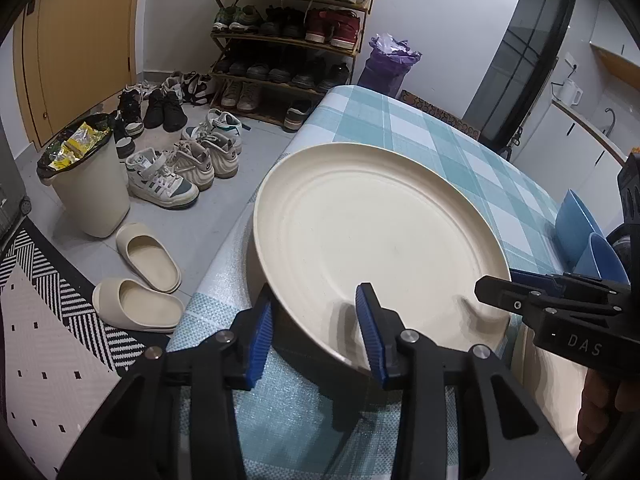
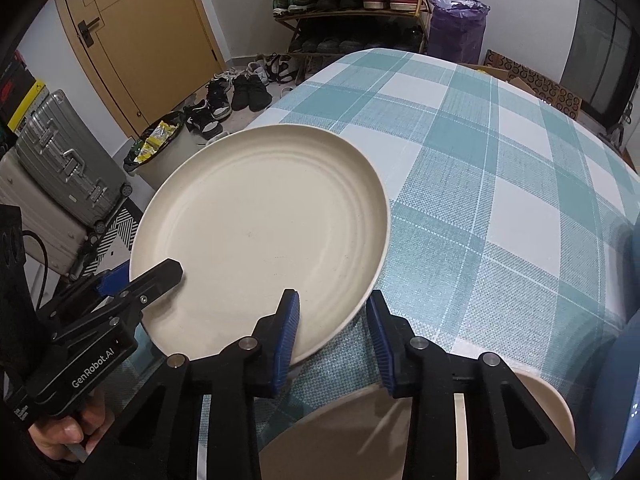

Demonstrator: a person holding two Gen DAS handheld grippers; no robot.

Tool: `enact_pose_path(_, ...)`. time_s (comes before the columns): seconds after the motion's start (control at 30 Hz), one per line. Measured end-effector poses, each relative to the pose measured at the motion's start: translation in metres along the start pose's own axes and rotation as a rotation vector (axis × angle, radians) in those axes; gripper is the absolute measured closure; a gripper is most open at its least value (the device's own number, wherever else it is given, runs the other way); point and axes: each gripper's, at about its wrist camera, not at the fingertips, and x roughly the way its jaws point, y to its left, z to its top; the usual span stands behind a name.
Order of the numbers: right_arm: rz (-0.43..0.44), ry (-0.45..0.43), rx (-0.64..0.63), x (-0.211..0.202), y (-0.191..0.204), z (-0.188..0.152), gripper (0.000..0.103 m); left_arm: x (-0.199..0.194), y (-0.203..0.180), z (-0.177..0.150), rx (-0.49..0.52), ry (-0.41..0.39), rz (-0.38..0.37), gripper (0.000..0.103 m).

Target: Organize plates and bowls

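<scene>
Left wrist view, left to right: trash bin (image 1: 90,184) and slippers (image 1: 138,280) on the floor at left, then the cream plate (image 1: 372,236) filling the centre, tilted, its near rim low in the frame at the table edge. The left gripper (image 1: 316,330) straddles that near rim, one blue pad under it, one on top; looks clamped on the plate. At the right edge the right gripper (image 1: 516,300) bites the plate's right rim, blue bowls (image 1: 580,236) just behind it. Right wrist view: left gripper (image 2: 132,284) on the rim at lower left, plate (image 2: 260,236) centre-left, right gripper (image 2: 334,340) across its lower-right rim, apparently pinched shut on it. A second cream plate (image 2: 352,432) lies just below, checked tablecloth (image 2: 500,200) filling the right. Both hands equally near; plate sits ahead of both tools, target stack directly beneath the right one.
</scene>
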Motion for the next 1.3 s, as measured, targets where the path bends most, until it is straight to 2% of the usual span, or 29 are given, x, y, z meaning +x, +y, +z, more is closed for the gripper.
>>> enact_pose_path(0.63,-0.012,-0.034,-0.029,-0.010,0.004,-0.004,0.070,-0.010,-0.004,0.003,0.010,-0.029,-0.006,0.065)
enact_pose_path(1.3,-0.007,-0.092,-0.006,-0.046,-0.010,-0.012,0.070,-0.028,-0.027,0.004,0.071,-0.061,-0.030,0.064)
